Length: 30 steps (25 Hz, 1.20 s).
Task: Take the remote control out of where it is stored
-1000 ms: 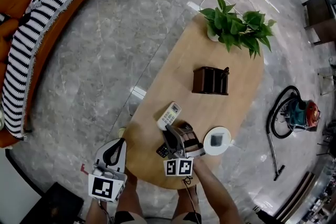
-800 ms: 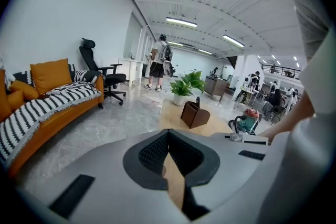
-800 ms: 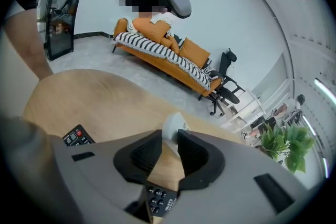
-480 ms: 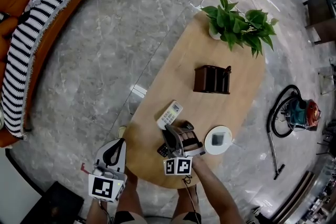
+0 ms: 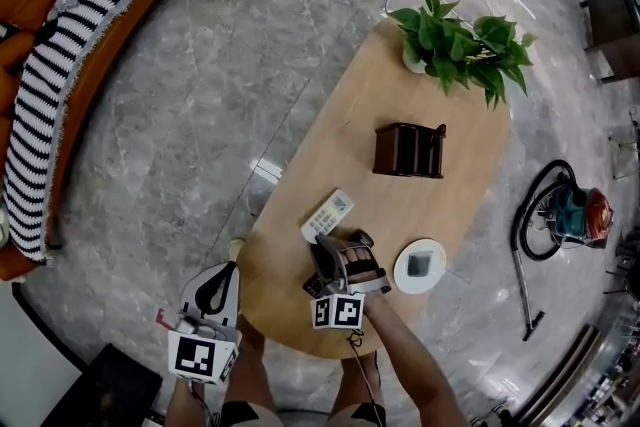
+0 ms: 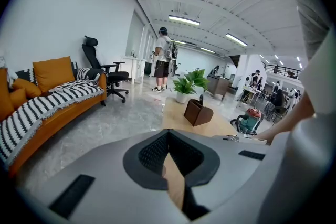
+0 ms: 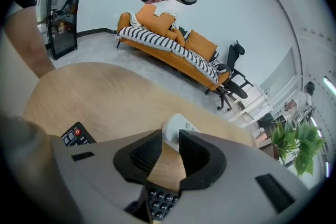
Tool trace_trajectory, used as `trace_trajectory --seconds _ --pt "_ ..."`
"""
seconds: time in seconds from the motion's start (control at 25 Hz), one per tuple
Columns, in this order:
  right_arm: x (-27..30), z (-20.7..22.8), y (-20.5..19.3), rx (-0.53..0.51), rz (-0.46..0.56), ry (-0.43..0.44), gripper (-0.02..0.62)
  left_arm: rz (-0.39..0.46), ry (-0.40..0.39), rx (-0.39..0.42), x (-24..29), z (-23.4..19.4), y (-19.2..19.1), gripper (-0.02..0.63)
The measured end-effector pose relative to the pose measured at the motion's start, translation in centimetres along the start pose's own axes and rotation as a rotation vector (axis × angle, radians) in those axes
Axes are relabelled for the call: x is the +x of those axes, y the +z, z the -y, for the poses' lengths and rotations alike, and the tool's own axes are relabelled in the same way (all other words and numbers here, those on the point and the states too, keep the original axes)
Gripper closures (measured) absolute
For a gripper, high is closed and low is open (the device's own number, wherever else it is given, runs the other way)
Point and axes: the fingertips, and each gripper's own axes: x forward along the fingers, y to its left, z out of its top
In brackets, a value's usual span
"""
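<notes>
Right tool (image 7: 169, 147) angled down, jaws apart, empty, over black remote control (image 7: 77, 137) on counter (image 7: 94, 92), white remote control (image 7: 176, 126) beyond tips; left tool (image 6: 168, 136) closed, parked aside, apparently unneeded.

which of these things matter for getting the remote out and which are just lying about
Job: dark wooden holder, white remote, black remote, right claw.
Lying about: potted plant, white dish, vacuum cleaner, sofa.

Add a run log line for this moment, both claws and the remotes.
right claw: open, over black remote | left claw: shut, empty | white remote: on table | brown holder: mid-table
</notes>
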Motion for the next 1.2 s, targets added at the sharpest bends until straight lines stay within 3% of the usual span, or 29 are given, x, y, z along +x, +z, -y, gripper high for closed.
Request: trace_trajectory --seconds 0.28,0.68,1.2 --pt "0.2 -0.1 0.0 0.036 0.004 0.015 0.502 -0.004 0.004 -0.004 0.0 -0.4 -0.2 0.6" --pt "-0.7 2.7 -0.1 0.192 0.01 -0.017 0.502 0.018 0.006 0.004 -0.2 -0.3 1.3 0.6" --pt "-5.0 10.0 0.2 0.541 0.058 -0.106 0.503 0.058 -0.014 0.034 -1.0 1.5 5.6 0.6"
